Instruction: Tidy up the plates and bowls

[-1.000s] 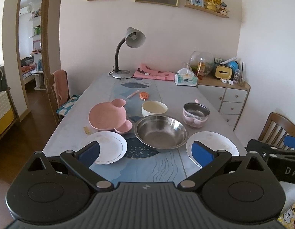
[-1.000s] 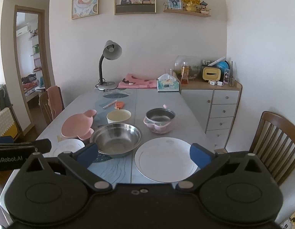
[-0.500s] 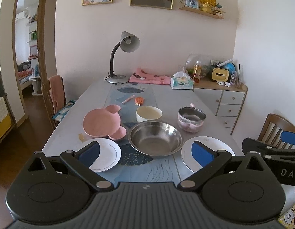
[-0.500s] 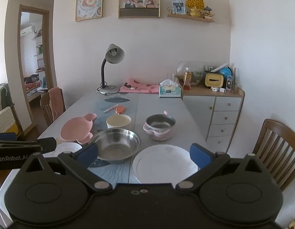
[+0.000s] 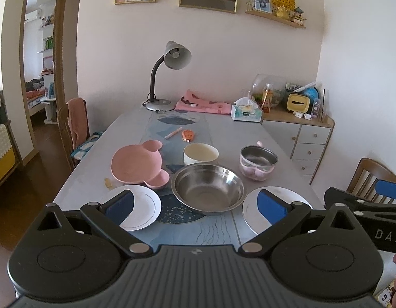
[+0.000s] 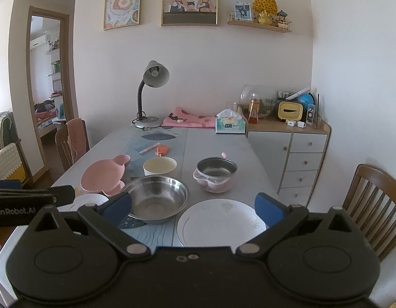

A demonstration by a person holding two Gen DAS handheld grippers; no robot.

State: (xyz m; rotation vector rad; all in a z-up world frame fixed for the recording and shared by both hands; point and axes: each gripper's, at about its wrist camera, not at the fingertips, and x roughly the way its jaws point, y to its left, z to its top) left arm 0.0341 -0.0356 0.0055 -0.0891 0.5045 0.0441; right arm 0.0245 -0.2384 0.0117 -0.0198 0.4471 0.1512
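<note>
Left wrist view, both tools (image 5: 195, 204) (image 6: 192, 206) spread empty, raised higher, dishes unmoved

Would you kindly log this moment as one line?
left gripper: open, empty | right gripper: open, empty | steel bowl: untouched | white plates: unstacked

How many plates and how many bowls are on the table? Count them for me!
Plates: 3, two white and one pink bear-shaped.
Bowls: 3, a big steel one, a cream one, and a steel one in a pink holder.
Total: 6 dishes.
</note>
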